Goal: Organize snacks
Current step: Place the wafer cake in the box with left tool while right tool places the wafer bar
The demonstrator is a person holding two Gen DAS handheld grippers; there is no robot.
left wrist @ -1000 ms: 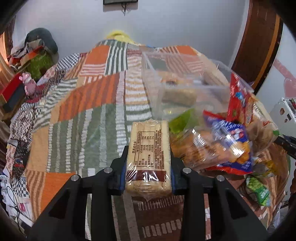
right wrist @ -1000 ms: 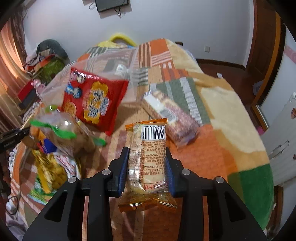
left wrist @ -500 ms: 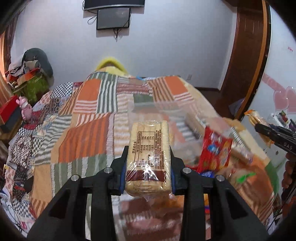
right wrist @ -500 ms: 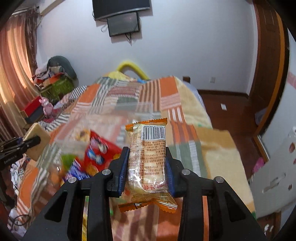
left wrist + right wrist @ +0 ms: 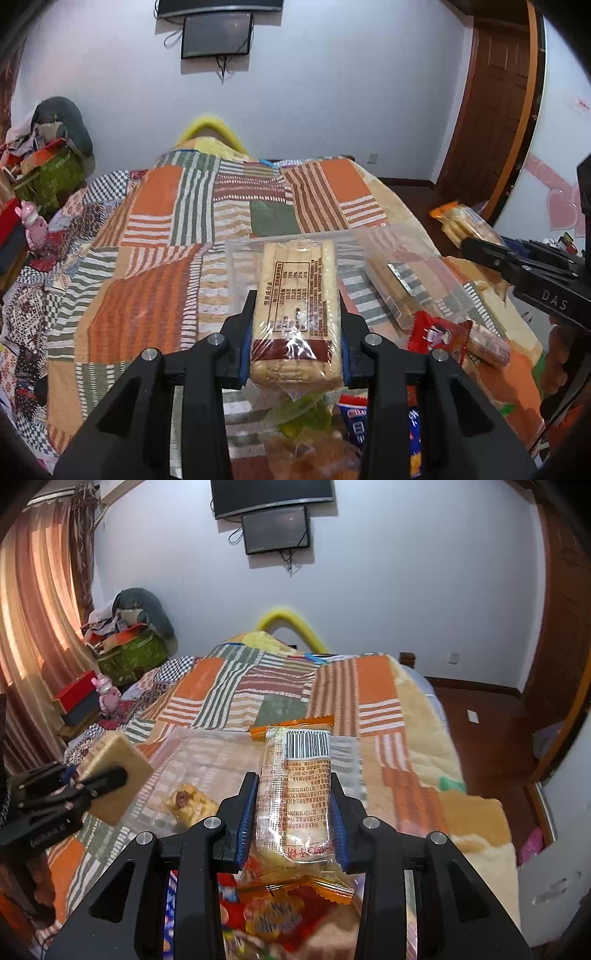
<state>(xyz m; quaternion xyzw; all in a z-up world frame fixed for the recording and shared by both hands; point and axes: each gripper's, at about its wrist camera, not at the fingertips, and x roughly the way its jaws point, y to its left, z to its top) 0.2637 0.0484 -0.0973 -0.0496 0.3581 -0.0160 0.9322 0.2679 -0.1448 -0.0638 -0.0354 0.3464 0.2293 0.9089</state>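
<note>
Left gripper [image 5: 297, 338] clamped on clear-wrapped biscuit pack [image 5: 296, 310], pack upright between the blue pads, label facing camera. Right gripper [image 5: 294, 818] clamped on orange-edged wafer pack [image 5: 295, 794], barcode end forward. Ahead of and below both: clear plastic bin [image 5: 406, 266] on patchwork blanket [image 5: 147, 277]. Under the grippers: red snack bag [image 5: 273, 912], partly hidden.

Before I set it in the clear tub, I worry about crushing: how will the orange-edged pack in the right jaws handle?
The orange-edged pack probably holds its shape: it stands straight out of the right gripper. Its crimped ends look floppy. The glossy film may be slippery, and the pale cake inside seems soft, so it could dent.
</note>
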